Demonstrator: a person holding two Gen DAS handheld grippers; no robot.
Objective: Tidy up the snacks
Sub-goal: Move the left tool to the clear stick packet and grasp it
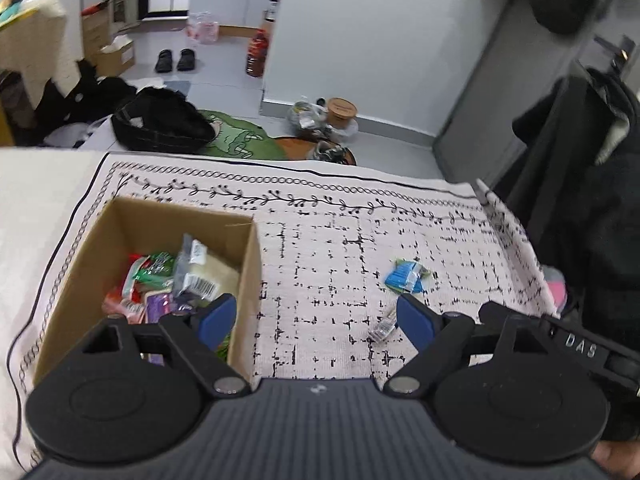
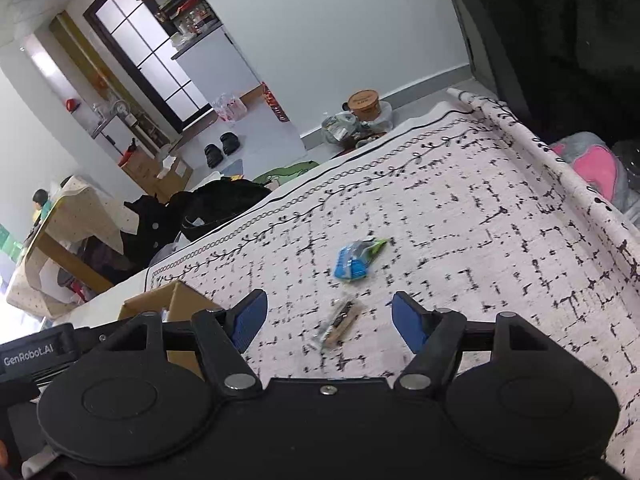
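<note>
A cardboard box (image 1: 248,264) stands on the patterned cloth at the left, holding several snack packets, a clear one with a barcode (image 1: 200,270) on top. A blue snack packet (image 1: 405,276) lies on the cloth to its right, and a small clear-wrapped bar (image 1: 383,328) lies nearer. My left gripper (image 1: 316,316) hovers open above the box's right wall, nothing between its fingers. In the right wrist view the blue packet (image 2: 354,260) and the bar (image 2: 340,326) lie ahead; my right gripper (image 2: 326,318) is open with the bar between its fingertips, and the box corner (image 2: 180,304) is at left.
The white cloth with black marks (image 1: 340,240) covers the table; its rolled edge (image 2: 560,168) runs along the right. Beyond the far edge are a black bag (image 1: 160,124), a green mat, shoes (image 1: 176,60) and boxes on the floor. A dark coat (image 1: 592,200) hangs at right.
</note>
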